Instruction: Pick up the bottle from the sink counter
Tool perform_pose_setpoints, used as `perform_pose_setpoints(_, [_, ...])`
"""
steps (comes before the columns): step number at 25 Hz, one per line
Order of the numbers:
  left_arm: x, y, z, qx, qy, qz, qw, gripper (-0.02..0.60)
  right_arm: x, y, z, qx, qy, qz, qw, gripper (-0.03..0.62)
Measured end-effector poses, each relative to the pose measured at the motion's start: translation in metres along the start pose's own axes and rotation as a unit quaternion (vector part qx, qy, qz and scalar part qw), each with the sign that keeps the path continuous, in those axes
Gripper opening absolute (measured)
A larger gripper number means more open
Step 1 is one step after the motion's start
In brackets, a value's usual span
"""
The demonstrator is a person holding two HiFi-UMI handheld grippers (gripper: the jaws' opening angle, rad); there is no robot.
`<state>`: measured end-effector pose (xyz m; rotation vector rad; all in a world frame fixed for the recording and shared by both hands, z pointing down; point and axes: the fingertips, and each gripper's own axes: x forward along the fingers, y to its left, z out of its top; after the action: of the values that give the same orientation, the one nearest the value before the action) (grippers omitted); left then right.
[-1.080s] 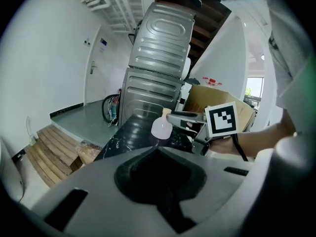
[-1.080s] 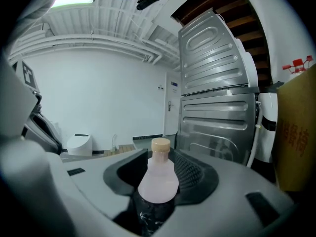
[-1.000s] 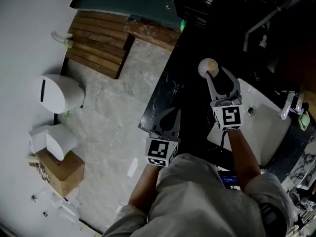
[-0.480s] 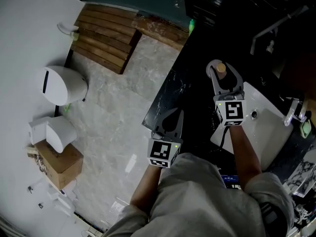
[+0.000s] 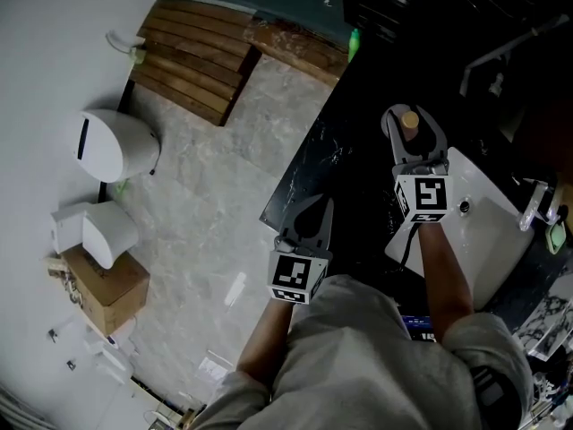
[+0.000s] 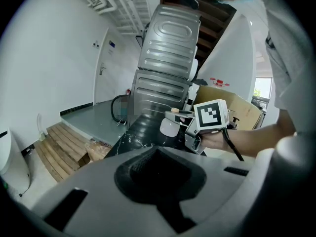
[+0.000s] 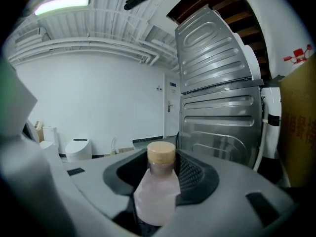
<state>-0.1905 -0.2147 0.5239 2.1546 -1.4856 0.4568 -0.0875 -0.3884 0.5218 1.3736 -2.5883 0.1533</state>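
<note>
Room: showroom-type space with a pale marbled floor and white walls. Work surface is a black veined sink counter (image 5: pixel 327 164), seen from above.

Left to right, head view:
- White toilet (image 5: pixel 112 146) near the left wall, with a cardboard box (image 5: pixel 109 301) on the floor below it.
- Wooden slat platform (image 5: pixel 192 65) at the top, just beyond the counter's far end.
- Left gripper (image 5: pixel 309 211) hovers over the counter's near edge. Jaws are pressed together with nothing between them. Idle.
- Right gripper (image 5: pixel 410 115) is further along the counter. Its jaws are drawn in around the bottle (image 7: pixel 156 194), dark pads against the body on both sides, neck and tan cap standing above them.
- White basin (image 5: pixel 492 240) sits just right of that gripper, with a chrome tap (image 5: pixel 534 206) at its far right rim.

Bottle: upright between the right jaws, over the counter beside the basin. Its base is hidden, so I cannot tell whether it rests on the counter.

Handling (judgement):
- It looks like a small translucent plastic bottle with pale contents, so light.
- The wall probably gives under a hard squeeze, and the smooth surface may slip.
- The best hold is on the straight body below the shoulder, which is where the pads sit now.
- Keep it vertical on the lift.
- A grip on the tapered neck would let it slide.
</note>
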Motion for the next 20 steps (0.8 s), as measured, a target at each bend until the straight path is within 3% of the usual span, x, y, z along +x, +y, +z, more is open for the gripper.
perform_pose_setpoints(20, [-0.0084, 0.0007, -0.0038, -0.001, -0.005, 0.005, 1.0, 0.012, 0.0074, -0.0021, -0.0022, 0.002, 0.038, 0.003, 0.999, 0.161])
